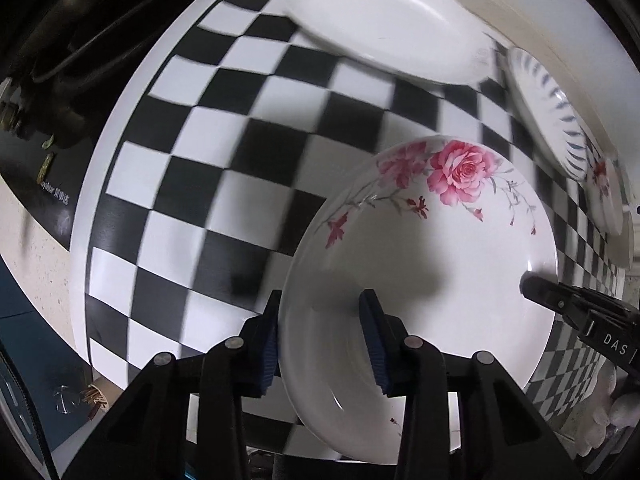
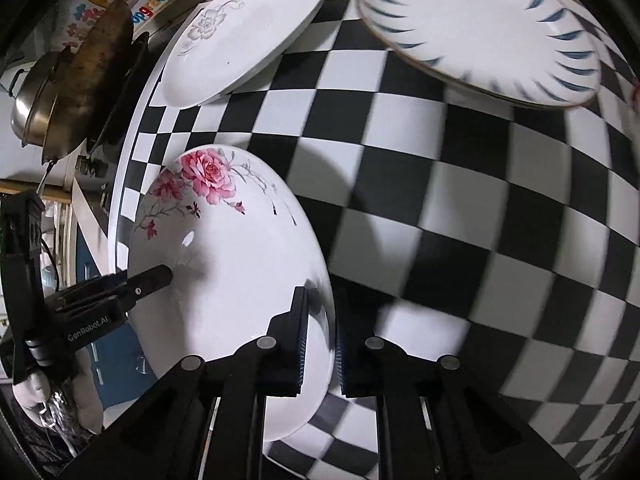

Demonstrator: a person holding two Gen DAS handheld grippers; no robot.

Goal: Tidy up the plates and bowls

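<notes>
A white plate with pink roses (image 1: 432, 264) is held above the checkered table by both grippers. My left gripper (image 1: 320, 340) is shut on its left rim; it also shows at the left of the right wrist view (image 2: 160, 276). My right gripper (image 2: 322, 340) is shut on its right rim; its finger shows in the left wrist view (image 1: 536, 286). The rose plate fills the left of the right wrist view (image 2: 240, 280). A white plate with a grey flower (image 1: 384, 20) (image 2: 244, 44) and a blue-dashed plate (image 1: 548, 112) (image 2: 480, 32) lie on the table.
The black-and-white checkered table (image 1: 200, 160) (image 2: 460, 220) spreads under everything. More rose-patterned dishes (image 1: 604, 196) stand at its far right edge. A steel pot and dark pan (image 2: 72, 92) sit on a stove beyond the table's left edge.
</notes>
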